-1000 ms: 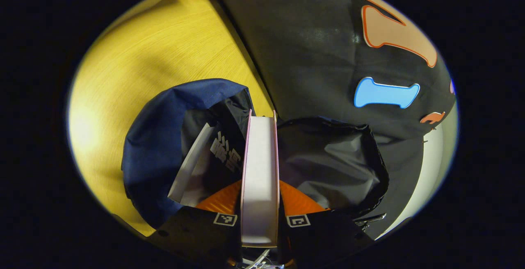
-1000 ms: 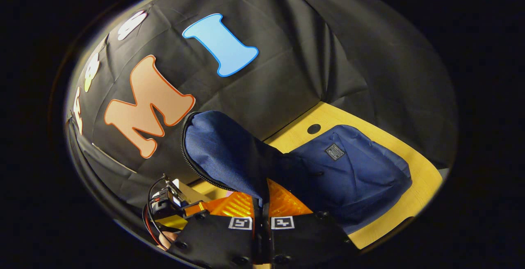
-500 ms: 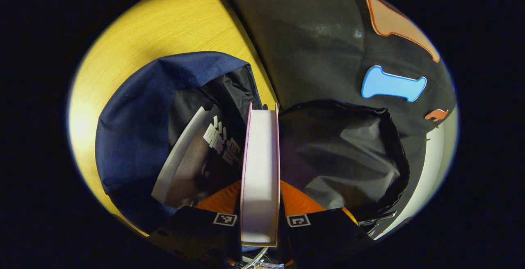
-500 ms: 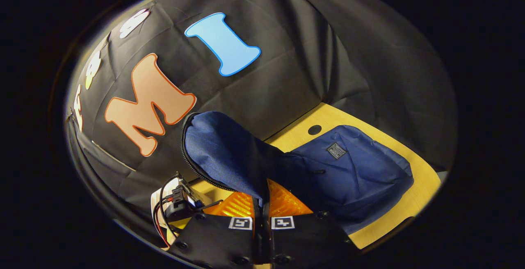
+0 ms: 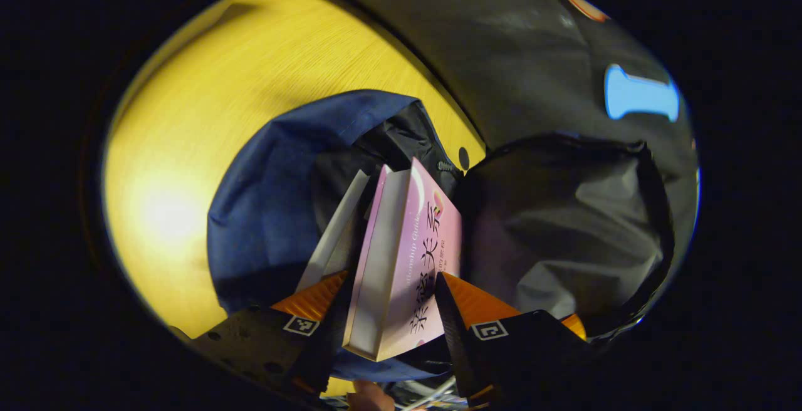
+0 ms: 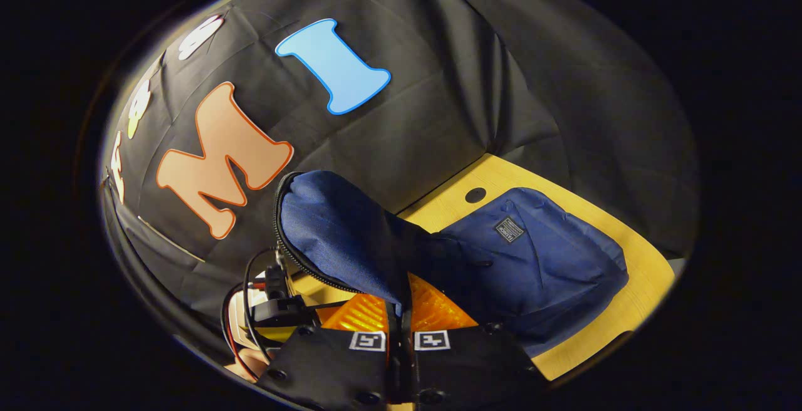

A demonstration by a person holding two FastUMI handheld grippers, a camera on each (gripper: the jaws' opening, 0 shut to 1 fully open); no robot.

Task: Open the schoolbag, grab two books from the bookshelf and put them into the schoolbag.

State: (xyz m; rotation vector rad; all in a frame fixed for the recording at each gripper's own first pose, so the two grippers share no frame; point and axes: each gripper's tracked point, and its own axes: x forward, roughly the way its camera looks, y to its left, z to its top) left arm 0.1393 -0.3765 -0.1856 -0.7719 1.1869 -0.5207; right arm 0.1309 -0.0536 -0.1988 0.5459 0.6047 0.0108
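Observation:
The blue schoolbag (image 5: 269, 204) lies open on the table, its black lining (image 5: 564, 223) spread wide. A pink book (image 5: 401, 254) stands tilted in the opening between the spread fingers of my left gripper (image 5: 390, 276), which is open. Another book (image 5: 335, 242) leans inside the bag just left of it. In the right gripper view, my right gripper (image 6: 399, 307) is shut on the bag's blue flap (image 6: 338, 235) and holds it up by its zipper edge. The rest of the schoolbag (image 6: 545, 260) lies flat behind. The left gripper's body with wires (image 6: 276, 301) shows low on the left.
The yellow wooden table (image 5: 207, 116) stretches to the left of the bag. A round cable hole (image 6: 475, 195) sits in the table near the wall. The black cloth wall (image 6: 407, 116) rises right behind the bag. A hand (image 6: 247, 361) shows under the wired gripper.
My left gripper has opened and the pink book has tipped over sideways into the bag's opening. The left view has swung and moved lower. The right gripper holds the flap as before.

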